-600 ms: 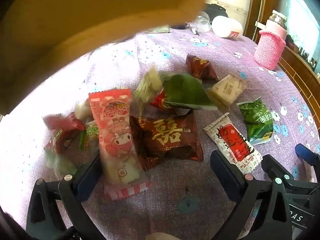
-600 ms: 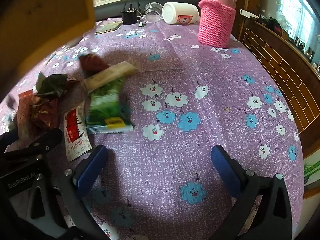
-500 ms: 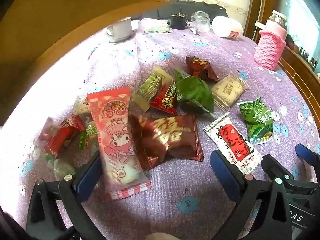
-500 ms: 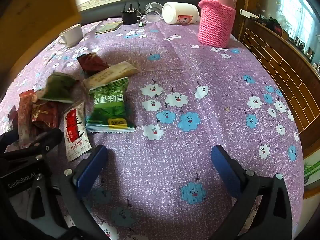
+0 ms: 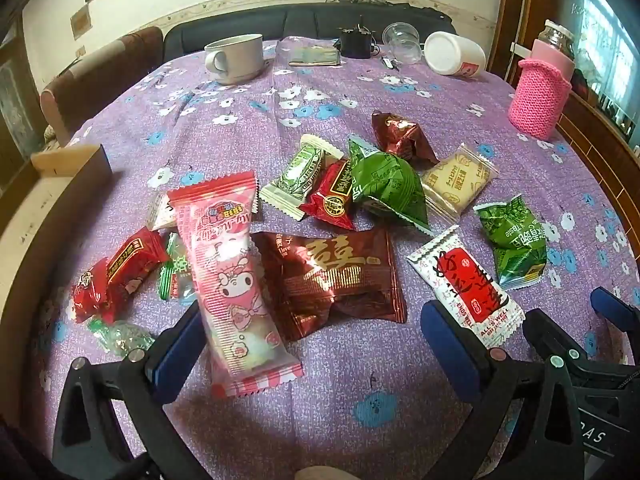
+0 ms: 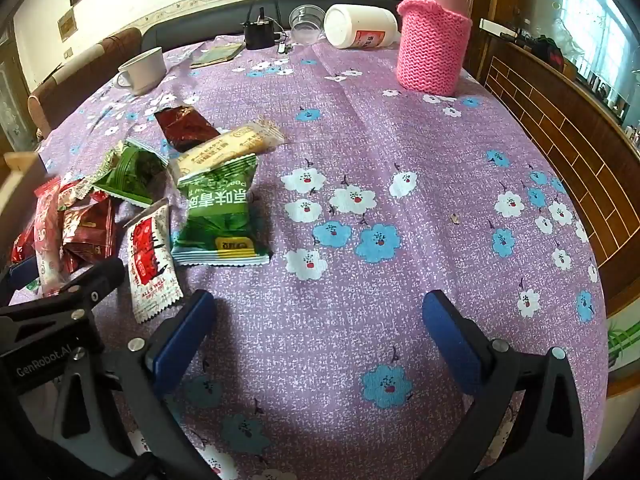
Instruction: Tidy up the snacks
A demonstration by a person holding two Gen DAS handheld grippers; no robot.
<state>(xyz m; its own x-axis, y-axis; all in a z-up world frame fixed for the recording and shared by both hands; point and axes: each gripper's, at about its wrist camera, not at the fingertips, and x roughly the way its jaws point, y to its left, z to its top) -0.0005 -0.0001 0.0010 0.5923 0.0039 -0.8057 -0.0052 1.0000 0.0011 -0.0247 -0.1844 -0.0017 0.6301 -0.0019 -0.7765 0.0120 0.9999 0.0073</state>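
Several wrapped snacks lie scattered on the purple flowered tablecloth [image 5: 328,412]. In the left wrist view a long pink packet [image 5: 232,280] lies by the left finger, a dark red packet [image 5: 340,276] in the middle, a white and red packet [image 5: 468,284] by the right finger. Behind them lie green packets [image 5: 386,188], [image 5: 512,246] and a beige biscuit packet [image 5: 458,182]. My left gripper [image 5: 316,354] is open and empty above them. My right gripper [image 6: 316,340] is open and empty over bare cloth; a green packet [image 6: 220,212] lies ahead to its left.
A cardboard box edge [image 5: 60,172] shows at the left. At the back stand a white cup [image 5: 236,58], a tipped white bottle [image 5: 454,54], a clear cup [image 5: 402,42] and a flask in a pink knitted sleeve [image 5: 540,96]. A wooden ledge [image 6: 560,128] borders the table's right side.
A cardboard box that covered the upper left of both views has moved away to the left. The snacks that were falling and blurred now lie still. Both grippers have stayed in place.
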